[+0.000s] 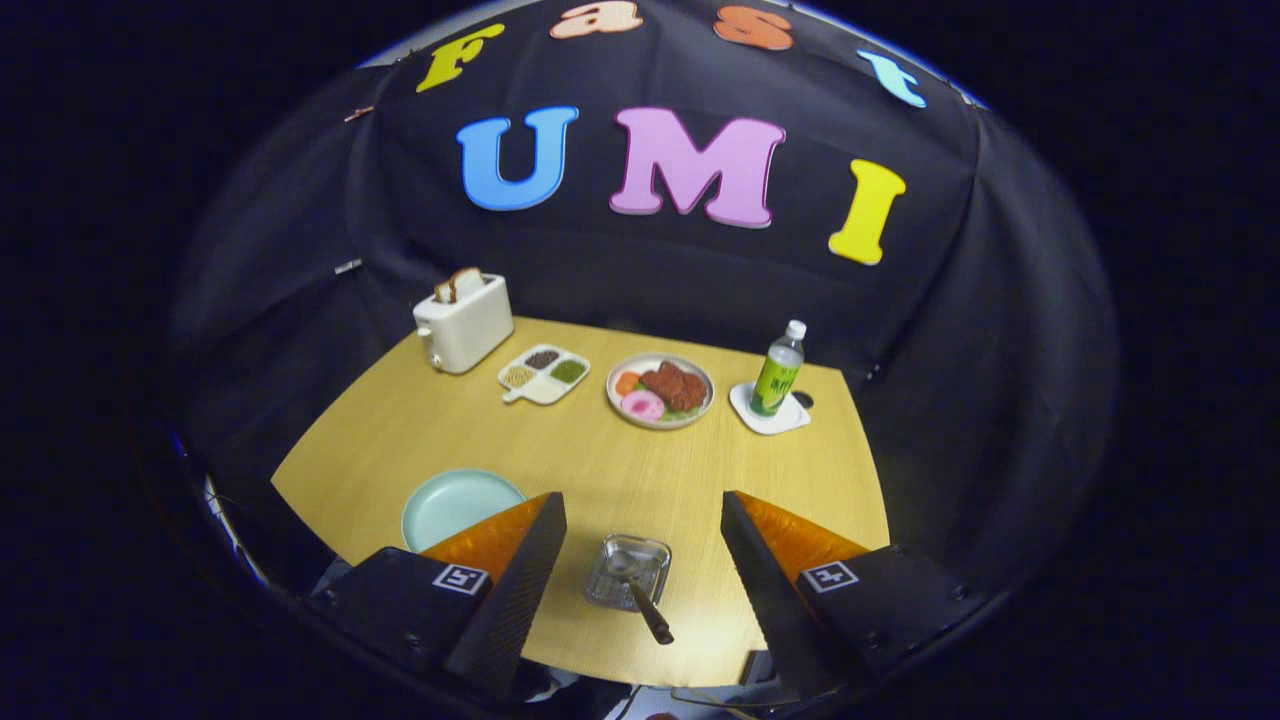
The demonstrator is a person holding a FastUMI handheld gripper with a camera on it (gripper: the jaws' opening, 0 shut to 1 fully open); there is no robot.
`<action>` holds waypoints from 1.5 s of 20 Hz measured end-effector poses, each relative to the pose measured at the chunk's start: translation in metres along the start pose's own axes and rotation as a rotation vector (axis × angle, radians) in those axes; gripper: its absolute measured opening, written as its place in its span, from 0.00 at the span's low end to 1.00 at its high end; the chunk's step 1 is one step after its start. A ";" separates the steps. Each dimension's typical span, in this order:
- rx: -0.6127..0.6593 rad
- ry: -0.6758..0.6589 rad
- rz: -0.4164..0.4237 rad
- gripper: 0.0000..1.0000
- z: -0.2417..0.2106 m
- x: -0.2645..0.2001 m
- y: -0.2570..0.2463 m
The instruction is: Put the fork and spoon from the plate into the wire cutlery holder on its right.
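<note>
My gripper (pixel 640 530) hangs above the near edge of the wooden table (pixel 600 470), its fingers spread wide with nothing between them. Directly below the gap stands the wire cutlery holder (pixel 628 572), seen from above. A dark-handled utensil (pixel 645 605) sticks out of it toward me; whether it is the fork or the spoon I cannot tell. The pale green plate (pixel 458 505) lies to the left of the holder, partly hidden behind my left finger. Its visible part is bare.
At the back of the table stand a white toaster (pixel 465 322) with bread in it, a divided white dish (pixel 545 373) of grains, a plate of food (pixel 660 390) and a green bottle (pixel 778 372) on a white coaster (pixel 770 412).
</note>
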State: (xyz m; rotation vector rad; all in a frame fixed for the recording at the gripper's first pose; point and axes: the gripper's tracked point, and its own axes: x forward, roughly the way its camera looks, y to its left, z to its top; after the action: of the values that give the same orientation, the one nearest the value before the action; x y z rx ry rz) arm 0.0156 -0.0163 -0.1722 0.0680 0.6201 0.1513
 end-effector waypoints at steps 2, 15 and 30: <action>0.005 -0.105 -0.011 0.97 0.016 -0.008 0.002; 0.003 -0.405 -0.034 0.97 0.056 -0.063 -0.011; -0.013 -0.414 0.008 0.97 0.056 -0.071 -0.007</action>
State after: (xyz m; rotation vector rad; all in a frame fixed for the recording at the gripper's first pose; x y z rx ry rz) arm -0.0082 -0.0361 -0.0870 0.0858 0.2059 0.1435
